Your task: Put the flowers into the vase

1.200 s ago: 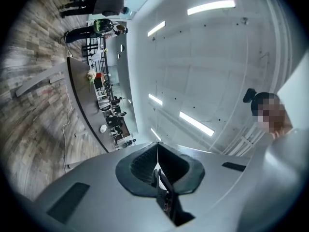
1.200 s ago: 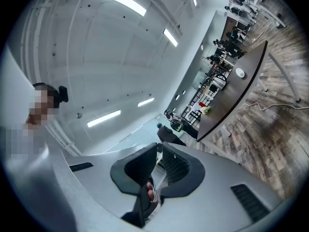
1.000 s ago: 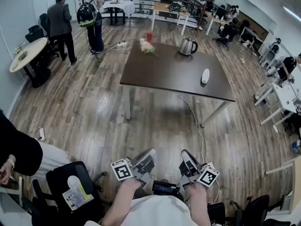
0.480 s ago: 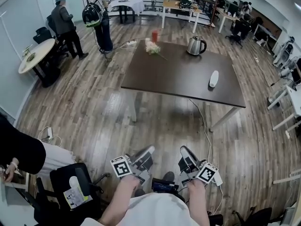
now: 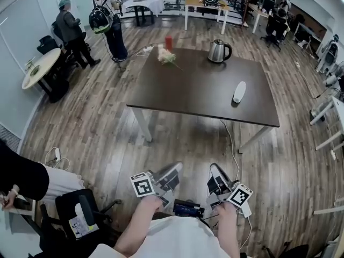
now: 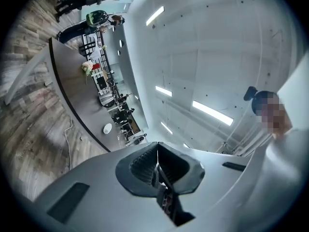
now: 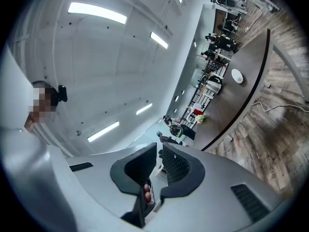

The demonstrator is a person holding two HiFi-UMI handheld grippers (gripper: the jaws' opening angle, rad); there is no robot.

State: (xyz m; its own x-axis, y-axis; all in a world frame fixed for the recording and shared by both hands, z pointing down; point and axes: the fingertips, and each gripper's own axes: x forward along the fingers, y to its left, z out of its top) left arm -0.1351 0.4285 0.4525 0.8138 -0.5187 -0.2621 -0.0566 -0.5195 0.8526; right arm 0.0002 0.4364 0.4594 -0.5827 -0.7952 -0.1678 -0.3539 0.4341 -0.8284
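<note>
Judging from how both tools are carried, the task is not yet begun. The left gripper [image 5: 173,171] and the right gripper [image 5: 216,172] are held side by side, low and close to the person's body, above the grey-brown wood-plank floor [image 5: 97,117]. Both are pointed ahead at the dark brown rectangular table [image 5: 199,85]. In the left gripper view the black ribbed jaws are seen pressed together with nothing between them. In the right gripper view the jaws are likewise clenched on nothing. This is read as a carrying posture: nothing is within reach, so no opening is called for yet.

The bunch of pale pink-and-white flowers [image 5: 167,56] is laid flat on the tabletop, well ahead of both grippers, near the far edge and slightly toward the left gripper's side. The small red cylindrical vase [image 5: 169,42] is stood upright just beyond the flowers, probably so that the stems can be lifted and dropped in with one short move.

A polished steel kettle [image 5: 216,51] is stood at the same far edge, ahead of the right gripper and apart from the flowers. A white oval object [image 5: 239,92] is laid nearer, on the right gripper's side. Neither is judged to block a straight approach.
</note>
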